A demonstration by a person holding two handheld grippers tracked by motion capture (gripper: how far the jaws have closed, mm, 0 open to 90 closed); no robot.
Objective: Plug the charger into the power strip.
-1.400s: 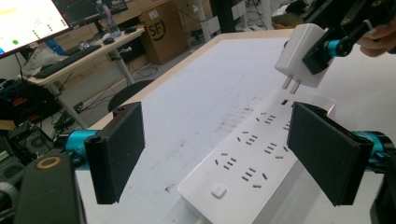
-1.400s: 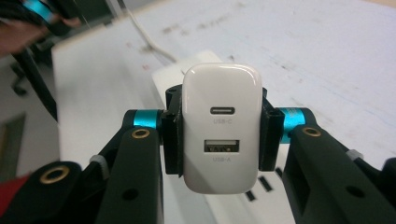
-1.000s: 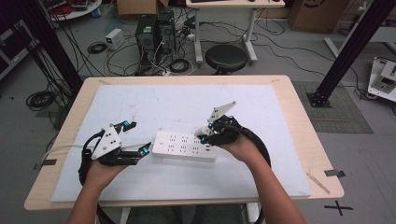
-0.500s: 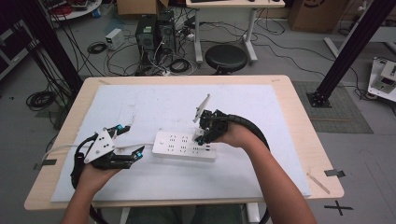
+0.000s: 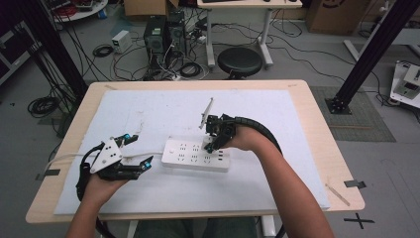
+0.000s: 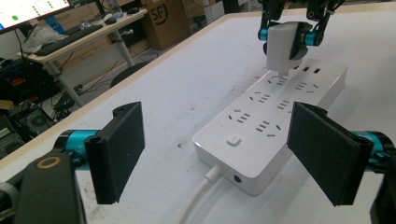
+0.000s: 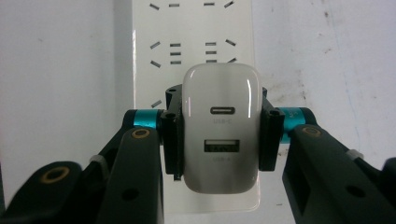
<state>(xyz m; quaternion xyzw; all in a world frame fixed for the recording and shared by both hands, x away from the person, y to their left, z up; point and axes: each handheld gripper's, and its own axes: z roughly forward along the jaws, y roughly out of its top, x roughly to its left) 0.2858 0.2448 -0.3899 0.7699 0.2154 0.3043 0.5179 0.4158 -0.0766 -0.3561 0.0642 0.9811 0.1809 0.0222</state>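
Hands from above: the right tool [image 5: 210,144] hangs over the white power strip [image 5: 196,154] on the tabletop [image 5: 317,163]. Left tool's [image 6: 219,154] view: jaws wide apart, nothing inside; charger [image 6: 281,43] prongs point down at a socket. Right tool's view: jaws squeeze the charger, strip straight below.

Even, soft overhead light across the high view, and the white sheet on the bench [image 5: 163,106] glows pale while the floor around it sits dim and grey; detail is a little soft and grainy throughout. Faint, short shadows lie under the power strip [image 5: 196,156] and the forearms, nothing hard. In the left gripper view, the near black pads of the left tongs [image 6: 217,158] go slightly soft, and the far room darkens. Right gripper view is bright, almost washed out on the white surface; the charger [image 7: 222,126] is fairly crisp, with a mild sheen on its face, and the edges bow slightly.
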